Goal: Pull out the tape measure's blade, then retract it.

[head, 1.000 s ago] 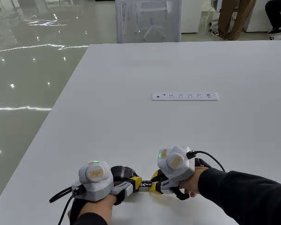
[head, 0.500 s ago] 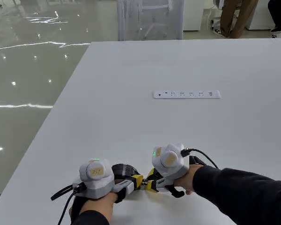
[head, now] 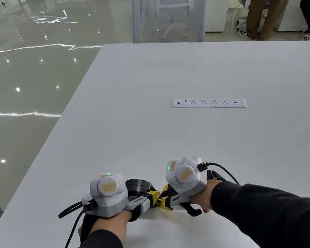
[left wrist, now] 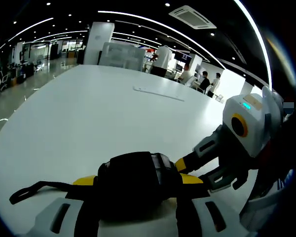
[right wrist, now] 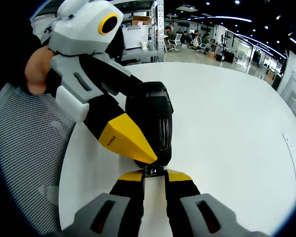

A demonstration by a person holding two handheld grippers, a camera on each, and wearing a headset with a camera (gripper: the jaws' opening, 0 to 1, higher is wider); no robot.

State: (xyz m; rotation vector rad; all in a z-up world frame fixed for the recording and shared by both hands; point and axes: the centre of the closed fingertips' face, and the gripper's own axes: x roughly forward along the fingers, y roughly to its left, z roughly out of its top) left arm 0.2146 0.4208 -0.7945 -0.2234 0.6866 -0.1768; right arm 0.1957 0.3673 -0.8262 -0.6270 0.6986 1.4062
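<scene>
The black tape measure (head: 138,187) rests low over the near part of the white table (head: 144,113), and my left gripper (head: 146,199) is shut on its case. In the left gripper view the case (left wrist: 138,180) sits between my yellow-tipped jaws. My right gripper (head: 164,201) faces it from the right, almost touching. In the right gripper view its yellow-tipped jaws (right wrist: 154,176) are shut on the blade's end hook (right wrist: 154,170), right at the case (right wrist: 153,121). No length of blade is visible between them. A black wrist strap (left wrist: 34,190) trails from the case.
A white power strip (head: 208,103) lies mid-table, well beyond the grippers. The table's left edge (head: 57,134) drops to a glossy floor. A mesh chair (head: 168,20) stands at the far edge, with people seated far back right. Cables trail from both grippers.
My right gripper has moved left toward the left one, and the short piece of blade between them has gone back into the case. The head camera also shifted slightly.
</scene>
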